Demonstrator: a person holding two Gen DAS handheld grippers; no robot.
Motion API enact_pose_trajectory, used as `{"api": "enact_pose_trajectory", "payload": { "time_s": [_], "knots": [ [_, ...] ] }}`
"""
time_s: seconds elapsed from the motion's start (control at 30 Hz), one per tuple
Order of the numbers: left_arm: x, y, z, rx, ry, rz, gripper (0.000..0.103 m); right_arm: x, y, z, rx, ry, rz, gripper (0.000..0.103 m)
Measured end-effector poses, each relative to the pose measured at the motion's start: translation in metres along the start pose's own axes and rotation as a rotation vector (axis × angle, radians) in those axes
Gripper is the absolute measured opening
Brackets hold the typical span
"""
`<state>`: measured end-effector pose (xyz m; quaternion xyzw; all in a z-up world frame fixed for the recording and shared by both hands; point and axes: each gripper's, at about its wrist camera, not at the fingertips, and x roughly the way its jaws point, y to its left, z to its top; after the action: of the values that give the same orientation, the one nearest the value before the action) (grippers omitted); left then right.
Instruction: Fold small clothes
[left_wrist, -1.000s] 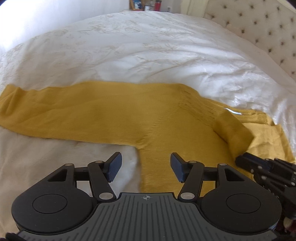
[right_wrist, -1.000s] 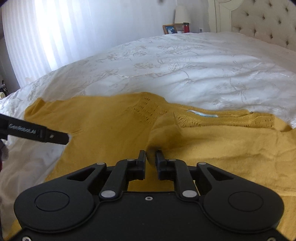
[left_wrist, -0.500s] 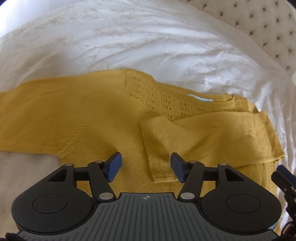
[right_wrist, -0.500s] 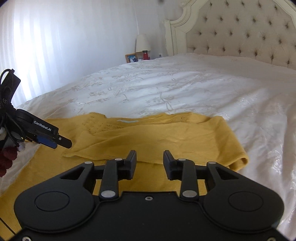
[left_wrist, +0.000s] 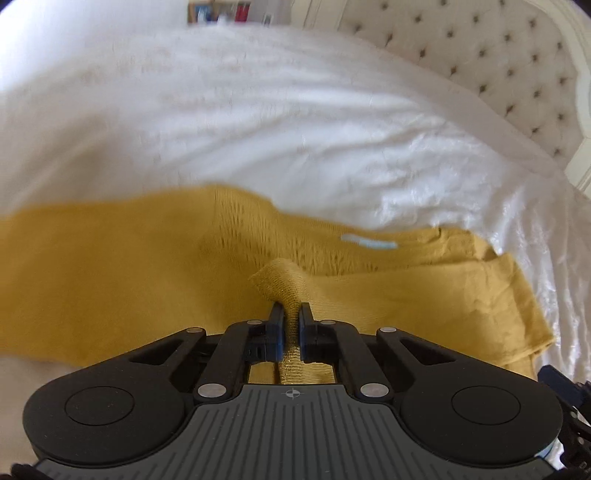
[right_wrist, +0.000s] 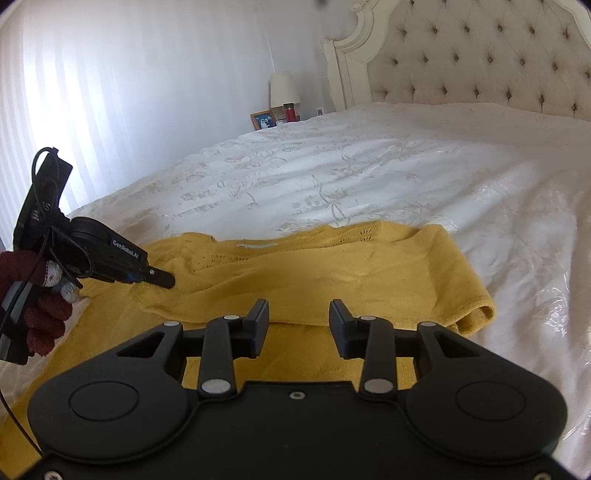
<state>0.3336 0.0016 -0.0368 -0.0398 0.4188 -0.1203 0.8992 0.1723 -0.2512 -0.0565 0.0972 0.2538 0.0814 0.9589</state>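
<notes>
The left gripper (left_wrist: 291, 314) is clamped on the ribbed cuff of the mustard-yellow knit sweater (left_wrist: 110, 280), whose sleeve lies folded across the body just ahead of its fingers. The sweater lies spread on the white embroidered bedspread (left_wrist: 258, 129). The right gripper (right_wrist: 299, 314) stands wide apart, holding nothing, hovering just above the folded sleeve (right_wrist: 332, 273), with the cream tufted headboard (right_wrist: 480, 55) far ahead.

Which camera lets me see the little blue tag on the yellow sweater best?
The left wrist view: the blue tag sits near the middle, at the neckline of the yellow sweater. In the right wrist view it is only a faint pale sliver, farther away.
</notes>
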Motion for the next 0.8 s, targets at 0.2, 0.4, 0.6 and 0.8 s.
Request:
{"api": "enact_pose_trajectory", "payload": {
  "time_s": [0.2, 0.4, 0.6, 0.8],
  "knots": [
    [-0.031, 0.015, 0.032, 0.052, -0.114, 0.064, 0.007, 0.0, -0.008, 0.0, 0.023, 0.007, -0.022, 0.047],
    [-0.01, 0.044, 0.039, 0.039, -0.076, 0.15, 0.007, 0.009, -0.014, -0.003, 0.035, 0.035, -0.048, 0.047],
    [0.012, 0.062, 0.023, 0.021, 0.017, 0.15, 0.008, 0.015, -0.018, -0.006, 0.043, 0.062, -0.065, 0.048],
    [0.022, 0.077, 0.009, -0.013, 0.033, 0.167, 0.015, 0.021, -0.016, -0.01, 0.031, 0.092, -0.077, 0.05]
  ]
}}
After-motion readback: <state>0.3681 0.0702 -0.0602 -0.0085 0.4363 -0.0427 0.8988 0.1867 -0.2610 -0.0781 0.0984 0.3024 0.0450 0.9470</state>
